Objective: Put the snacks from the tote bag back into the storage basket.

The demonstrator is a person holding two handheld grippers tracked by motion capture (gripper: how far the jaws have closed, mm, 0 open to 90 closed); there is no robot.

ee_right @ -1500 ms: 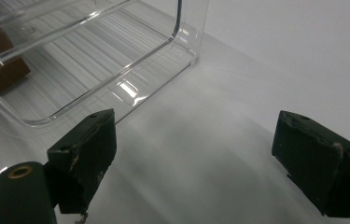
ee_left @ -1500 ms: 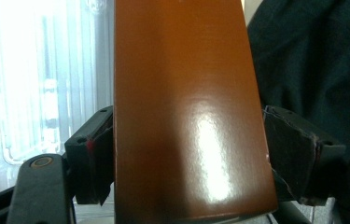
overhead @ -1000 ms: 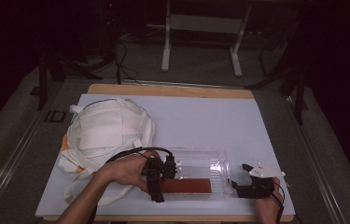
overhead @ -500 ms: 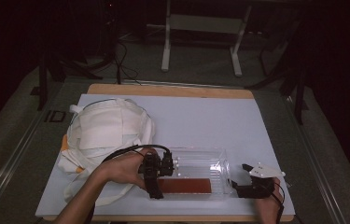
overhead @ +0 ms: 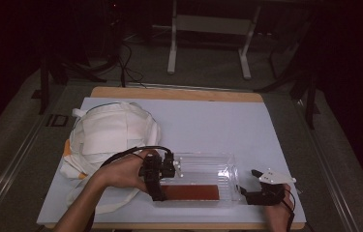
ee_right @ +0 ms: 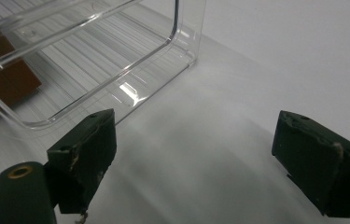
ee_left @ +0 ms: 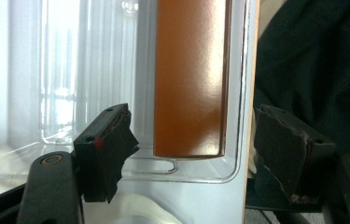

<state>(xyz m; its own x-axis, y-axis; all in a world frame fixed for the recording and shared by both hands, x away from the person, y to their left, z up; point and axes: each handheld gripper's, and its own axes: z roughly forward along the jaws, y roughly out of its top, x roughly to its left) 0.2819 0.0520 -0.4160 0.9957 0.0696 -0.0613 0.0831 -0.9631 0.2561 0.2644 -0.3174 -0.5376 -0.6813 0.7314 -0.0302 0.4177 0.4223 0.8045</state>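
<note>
Clear plastic tray (overhead: 227, 166) holds a brown bar (overhead: 189, 192), no writing legible. Left gripper (overhead: 156, 186) straddles the tray's near-left corner, jaws released. Right gripper (overhead: 247, 192) gapes empty just right.

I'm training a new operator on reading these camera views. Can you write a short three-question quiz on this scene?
1. What lies inside the clear plastic bin?
2. True or false: the left gripper has its jaws shut tight on the bin's wall.
3. Which thing lies left of the bin in the high view: A) a white cloth bag, B) a metal bowl, C) a stack of books?

Key
1. A flat brown slab, along the bin's near side.
2. False. Its jaws stand wide apart at the bin's left end, with the slab's end seen between them; the pads press on nothing.
3. A, the white cloth bag. The right gripper, jaws open, sits at the bin's right end.
</note>
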